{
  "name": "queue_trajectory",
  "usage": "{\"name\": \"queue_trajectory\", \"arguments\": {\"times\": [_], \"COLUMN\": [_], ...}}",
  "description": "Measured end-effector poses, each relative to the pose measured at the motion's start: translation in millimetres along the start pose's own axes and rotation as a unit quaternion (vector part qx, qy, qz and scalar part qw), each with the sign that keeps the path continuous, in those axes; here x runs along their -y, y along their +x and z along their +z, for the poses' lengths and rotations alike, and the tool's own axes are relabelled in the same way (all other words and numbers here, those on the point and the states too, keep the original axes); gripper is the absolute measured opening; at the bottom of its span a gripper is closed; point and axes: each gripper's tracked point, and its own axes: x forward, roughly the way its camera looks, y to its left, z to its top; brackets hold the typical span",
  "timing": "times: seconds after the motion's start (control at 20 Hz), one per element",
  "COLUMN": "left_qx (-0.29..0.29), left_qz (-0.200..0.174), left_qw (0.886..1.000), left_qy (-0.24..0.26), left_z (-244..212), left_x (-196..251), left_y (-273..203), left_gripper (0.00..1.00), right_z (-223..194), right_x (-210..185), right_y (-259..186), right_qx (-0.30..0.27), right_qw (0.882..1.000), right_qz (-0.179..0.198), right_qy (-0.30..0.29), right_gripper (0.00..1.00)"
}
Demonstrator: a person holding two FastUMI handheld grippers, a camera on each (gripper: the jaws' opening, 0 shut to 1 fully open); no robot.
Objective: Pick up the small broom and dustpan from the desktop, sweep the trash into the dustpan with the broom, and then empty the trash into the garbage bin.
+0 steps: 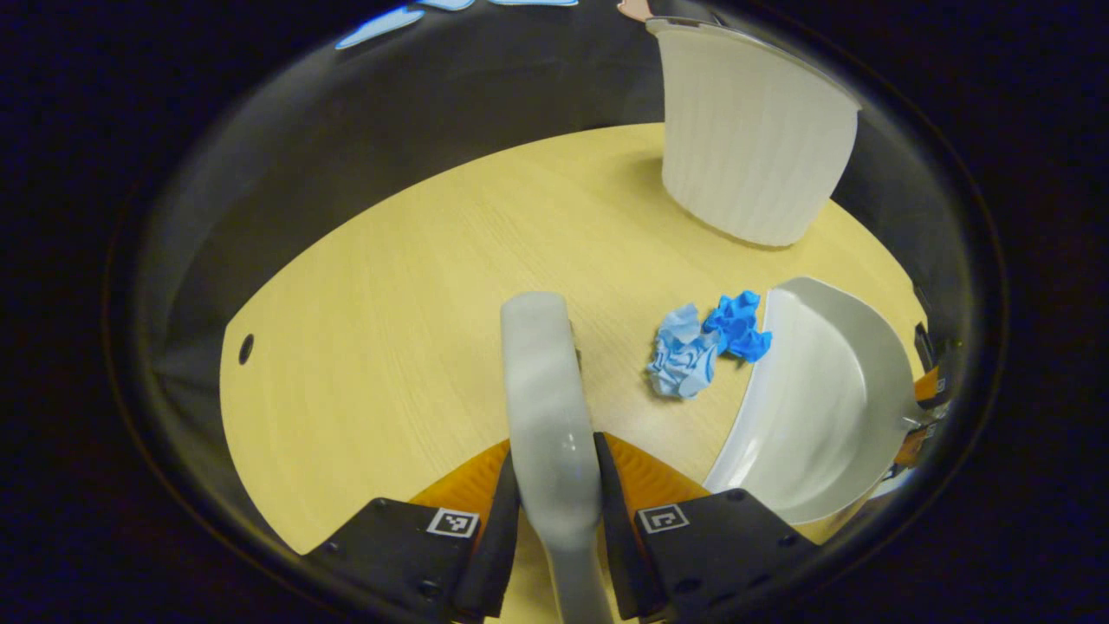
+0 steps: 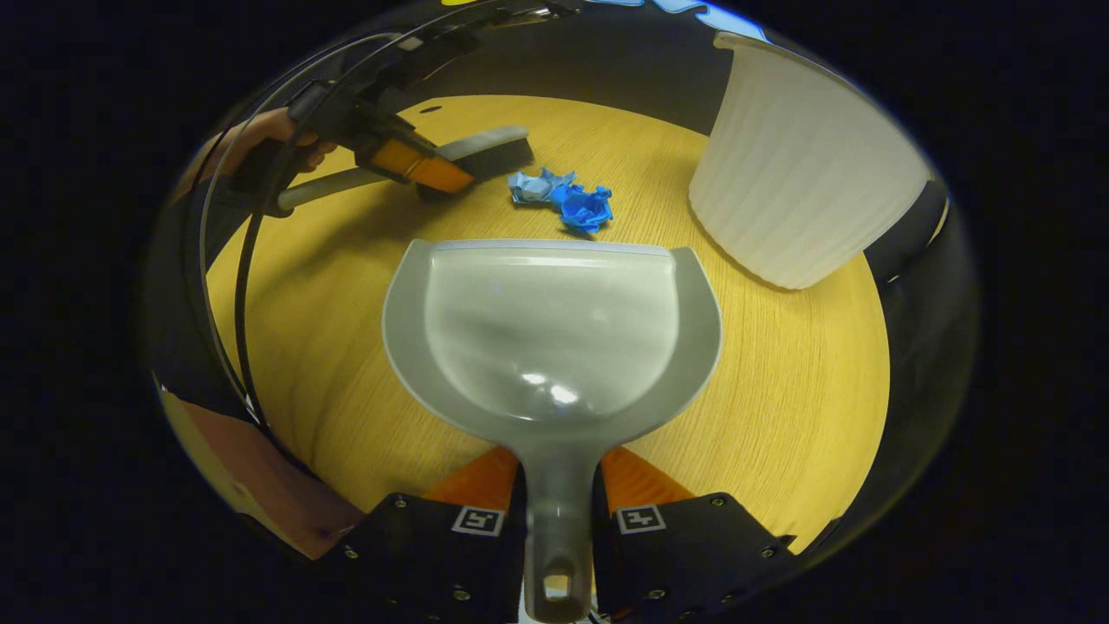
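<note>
A: Left gripper first. Both fingers clamped on the broom handle, which runs straight up between them and away over the table.

B: Noted. From the right gripper view the same gripper sits far left with a hand behind it, and the broom head lies low on the wood, bristles toward the paper.

A: Right gripper?

B: Pinched on the dustpan handle, one finger each side. Pan lies flat ahead of it, mouth pointing away, front lip on the table.

A: Anything in the pan?

B: Bare inside, just glare spots.

A: The trash?

B: Two crumpled paper balls, touching. The pale blue paper lies nearer the broom, the dark blue paper just beyond the pan's lip. In the left gripper view the pale one and dark one lie between broom and dustpan, the dark one at its edge.

A: The bin?

B: White ribbed bin, standing on the table's far right, apart from the paper. Its inside can't be seen. Same bin stands beyond the pan from the left.

A: Surroundings?

B: Pale wood tabletop, dark cloth behind.
</note>
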Motion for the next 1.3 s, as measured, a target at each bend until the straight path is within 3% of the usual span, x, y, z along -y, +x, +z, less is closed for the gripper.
{"name": "queue_trajectory", "arguments": {"times": [0.2,0.5,1.1,1.3], "left_qx": [0.007,0.002,0.008,0.020], "left_qz": [-0.054,-0.118,-0.193,-0.187], "left_qw": [0.996,0.981,0.969,0.972], "left_qy": [0.071,0.154,0.151,0.138], "left_z": [24,51,87,93], "left_x": [21,58,86,84], "left_y": [6,1,-46,-52], "left_gripper": [0.52,0.52,0.55,0.55], "right_z": [3,7,43,57], "right_x": [6,5,13,16], "right_y": [3,-1,-13,-33], "right_qx": [0.004,0.002,0.023,0.025], "right_qw": [1.000,1.000,1.000,1.000], "right_qz": [0.008,0.005,-0.005,-0.007], "right_qy": [-0.004,-0.010,0.012,0.016], "right_gripper": [0.33,0.33,0.28,0.28]}}
